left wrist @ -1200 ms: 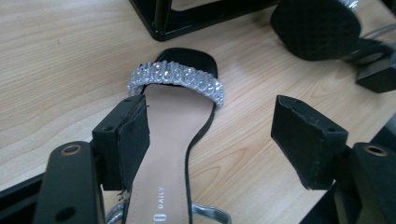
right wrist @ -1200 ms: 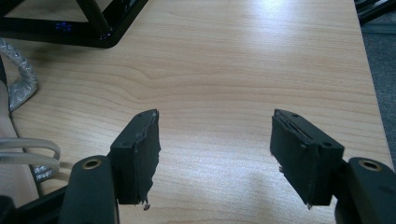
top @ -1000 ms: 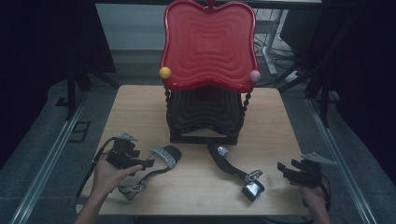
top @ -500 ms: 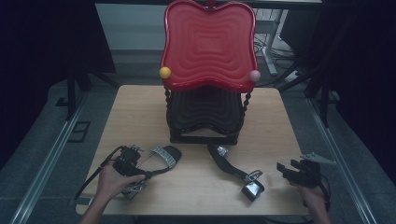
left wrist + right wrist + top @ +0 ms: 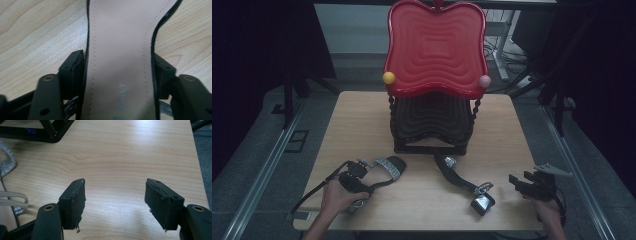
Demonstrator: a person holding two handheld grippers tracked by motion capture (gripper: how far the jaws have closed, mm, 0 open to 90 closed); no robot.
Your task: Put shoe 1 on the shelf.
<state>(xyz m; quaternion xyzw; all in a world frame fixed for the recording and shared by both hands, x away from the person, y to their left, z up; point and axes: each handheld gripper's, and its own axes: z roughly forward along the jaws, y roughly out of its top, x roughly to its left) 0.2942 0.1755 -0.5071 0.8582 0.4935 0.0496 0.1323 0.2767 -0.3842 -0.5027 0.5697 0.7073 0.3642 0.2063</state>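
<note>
The sandal's tan insole (image 5: 120,50) bears faint blue print ending in "ally".

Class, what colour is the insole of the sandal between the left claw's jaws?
Pale pinkish beige insole, clearest in the left gripper view.

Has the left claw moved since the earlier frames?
Yes. The left claw has dropped toward the table's near edge, away from the shoe rack, its jaws closing around the left sandal.

A light wooden table (image 5: 362,120) carries a two-tier rack at its far middle: a wavy red plastic tray (image 5: 435,47) above a black one (image 5: 432,120). A yellow ball (image 5: 388,78) and pink ball (image 5: 484,81) cap its twisted posts.
</note>
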